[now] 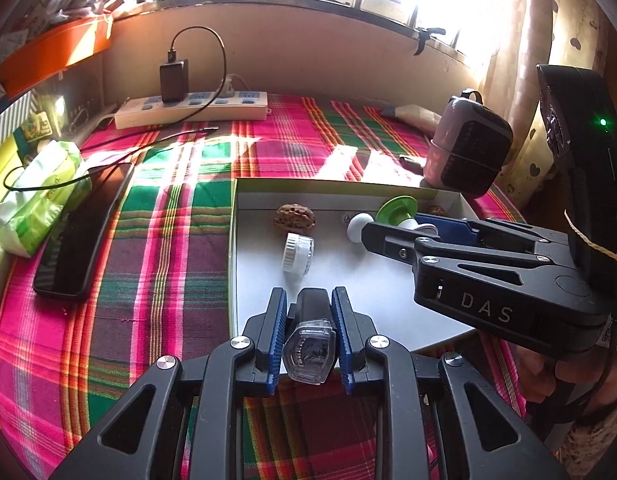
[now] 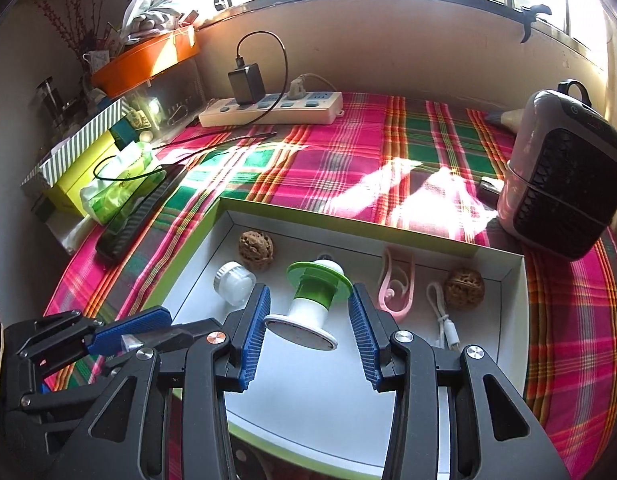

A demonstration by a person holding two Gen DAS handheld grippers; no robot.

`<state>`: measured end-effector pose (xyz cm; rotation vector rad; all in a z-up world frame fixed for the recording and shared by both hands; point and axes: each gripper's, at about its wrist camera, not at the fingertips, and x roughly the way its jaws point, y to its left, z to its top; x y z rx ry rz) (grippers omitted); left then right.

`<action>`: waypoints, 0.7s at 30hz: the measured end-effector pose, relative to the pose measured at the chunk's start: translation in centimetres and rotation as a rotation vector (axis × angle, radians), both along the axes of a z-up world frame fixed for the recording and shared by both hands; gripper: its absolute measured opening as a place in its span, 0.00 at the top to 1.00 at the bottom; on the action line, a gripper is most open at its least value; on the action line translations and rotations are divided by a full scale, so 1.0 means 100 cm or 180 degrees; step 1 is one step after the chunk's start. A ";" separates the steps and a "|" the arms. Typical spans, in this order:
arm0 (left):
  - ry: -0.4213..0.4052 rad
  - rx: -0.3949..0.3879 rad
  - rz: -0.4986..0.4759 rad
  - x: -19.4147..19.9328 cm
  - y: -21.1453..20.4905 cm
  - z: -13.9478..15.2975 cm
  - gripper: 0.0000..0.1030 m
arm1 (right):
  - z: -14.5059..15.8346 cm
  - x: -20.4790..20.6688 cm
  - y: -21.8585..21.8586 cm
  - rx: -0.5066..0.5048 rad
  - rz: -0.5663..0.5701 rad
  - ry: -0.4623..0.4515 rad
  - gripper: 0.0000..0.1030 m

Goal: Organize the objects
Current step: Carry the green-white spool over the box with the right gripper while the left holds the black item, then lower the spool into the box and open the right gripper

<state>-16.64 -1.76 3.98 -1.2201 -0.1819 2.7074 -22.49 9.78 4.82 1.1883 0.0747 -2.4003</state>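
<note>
Blue pads of my left gripper (image 1: 309, 326) clamp a small black light with a clear lens (image 1: 308, 344) over the near edge of the white box (image 2: 504, 332). My right gripper (image 2: 308, 322) grips a green-and-white suction holder (image 2: 314, 298) above the box's middle. Inside lie two walnuts (image 2: 256, 249), a white jar (image 2: 235, 282), a pink clip (image 2: 394, 286) and a white cable (image 2: 444, 320).

The left gripper (image 1: 309, 332) clamps a black device with a clear lens (image 1: 308, 344) over the white tray's (image 1: 348, 288) near edge. Inside the tray lie a walnut (image 1: 294, 219) and a small white jar (image 1: 297, 255).
</note>
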 end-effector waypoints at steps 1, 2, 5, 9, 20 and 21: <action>0.0003 -0.0005 -0.0001 -0.001 0.000 0.000 0.80 | -0.001 -0.003 -0.002 0.0012 0.0006 -0.0016 0.59; 0.0000 -0.0009 -0.0003 -0.002 0.001 -0.001 0.80 | -0.003 -0.005 -0.003 0.0016 0.0009 -0.0031 0.59; -0.0022 -0.0025 -0.0018 -0.004 0.002 -0.003 0.80 | -0.008 -0.010 -0.005 -0.0024 0.0030 -0.0113 0.59; -0.0025 -0.0011 -0.0001 -0.006 0.001 -0.004 0.80 | -0.012 -0.012 -0.008 -0.0030 0.0077 -0.0156 0.59; -0.0098 -0.0093 -0.0013 -0.013 0.005 -0.015 0.80 | -0.020 -0.022 -0.017 0.0037 0.0122 -0.0237 0.59; -0.0097 -0.0093 -0.0018 -0.014 0.006 -0.015 0.80 | -0.021 -0.023 -0.018 0.0047 0.0128 -0.0243 0.59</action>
